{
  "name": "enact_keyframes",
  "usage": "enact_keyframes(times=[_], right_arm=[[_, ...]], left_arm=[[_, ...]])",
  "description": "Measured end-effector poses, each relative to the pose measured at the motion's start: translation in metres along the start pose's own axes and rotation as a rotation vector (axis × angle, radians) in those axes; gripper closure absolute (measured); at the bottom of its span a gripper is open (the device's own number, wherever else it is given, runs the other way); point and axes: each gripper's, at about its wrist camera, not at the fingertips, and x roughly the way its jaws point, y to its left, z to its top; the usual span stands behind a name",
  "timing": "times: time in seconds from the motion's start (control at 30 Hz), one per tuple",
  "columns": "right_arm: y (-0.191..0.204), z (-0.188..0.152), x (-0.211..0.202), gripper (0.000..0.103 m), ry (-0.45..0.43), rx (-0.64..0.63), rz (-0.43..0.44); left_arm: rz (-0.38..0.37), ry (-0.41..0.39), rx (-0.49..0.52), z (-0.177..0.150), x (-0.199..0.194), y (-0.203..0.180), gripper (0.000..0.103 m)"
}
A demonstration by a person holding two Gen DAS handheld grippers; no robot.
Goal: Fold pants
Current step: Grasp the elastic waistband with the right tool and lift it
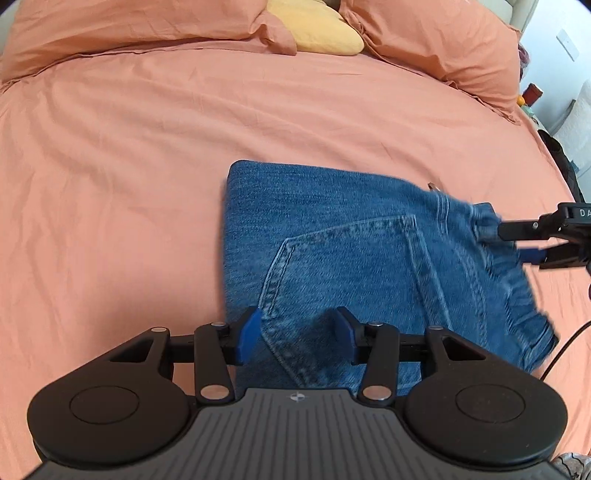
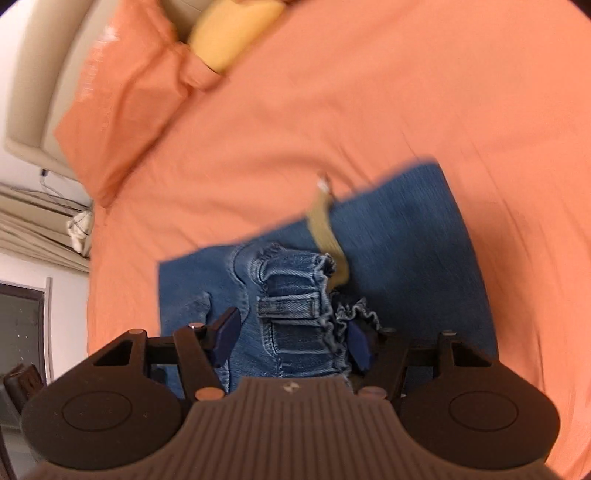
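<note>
Folded blue jeans [image 1: 332, 251] lie on the orange bedsheet [image 1: 129, 166], back pocket up. My left gripper [image 1: 297, 334] is open, its blue pads just above the near edge of the jeans, holding nothing. My right gripper [image 2: 291, 338] is open, with the bunched waistband and a belt loop [image 2: 291, 306] lying between its fingers. It also shows in the left wrist view [image 1: 517, 240] at the jeans' right edge. The jeans [image 2: 406, 240] and a tan label or strap [image 2: 327, 229] show in the right wrist view, which is blurred by motion.
Orange pillows [image 1: 110, 26] and a yellow pillow [image 1: 317, 29] lie at the head of the bed. A beige headboard [image 2: 44, 92] and a wall stand beyond. A black cable [image 1: 565, 347] runs at the right edge.
</note>
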Motion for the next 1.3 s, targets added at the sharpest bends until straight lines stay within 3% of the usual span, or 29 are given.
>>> enact_keyframes(times=[0.13,0.17,0.2,0.3,0.47,0.6,0.83,0.93,1.17,1.3], right_arm=[[0.009,-0.002,0.012,0.066,0.016,-0.061,-0.106],[0.008,-0.003,0.015,0.078,0.012,-0.065,-0.120],[0.009,-0.005,0.016,0.084,0.008,-0.081,-0.137],[0.025,-0.007,0.003,0.092,-0.008,-0.157,-0.152],[0.091,-0.010,-0.053,0.095,-0.052,-0.364,-0.093],[0.112,-0.002,-0.088,0.095,-0.101,-0.413,-0.071],[0.019,0.014,-0.063,0.095,-0.068,-0.228,-0.220],[-0.016,0.015,-0.044,0.095,-0.054,-0.176,-0.235],[-0.037,0.024,0.000,0.092,0.034,-0.226,-0.348],[-0.046,0.030,0.008,0.090,0.062,-0.222,-0.343]], left_arm=[[-0.001,0.006,-0.036,-0.005,0.001,0.002,0.049],[0.003,0.007,-0.041,-0.005,0.000,0.002,0.049],[0.006,0.005,-0.044,-0.006,-0.003,0.003,0.049],[0.018,-0.014,-0.032,-0.004,-0.012,0.003,0.049],[0.038,-0.067,-0.060,0.000,-0.025,0.013,0.049],[0.034,-0.102,-0.064,0.002,-0.032,0.012,0.051],[-0.006,-0.133,-0.038,0.012,-0.016,-0.004,0.060],[-0.009,-0.160,-0.002,0.020,-0.003,-0.012,0.065],[-0.030,-0.184,-0.045,0.049,0.042,-0.005,0.071],[0.030,-0.135,-0.038,0.058,0.076,-0.003,0.074]])
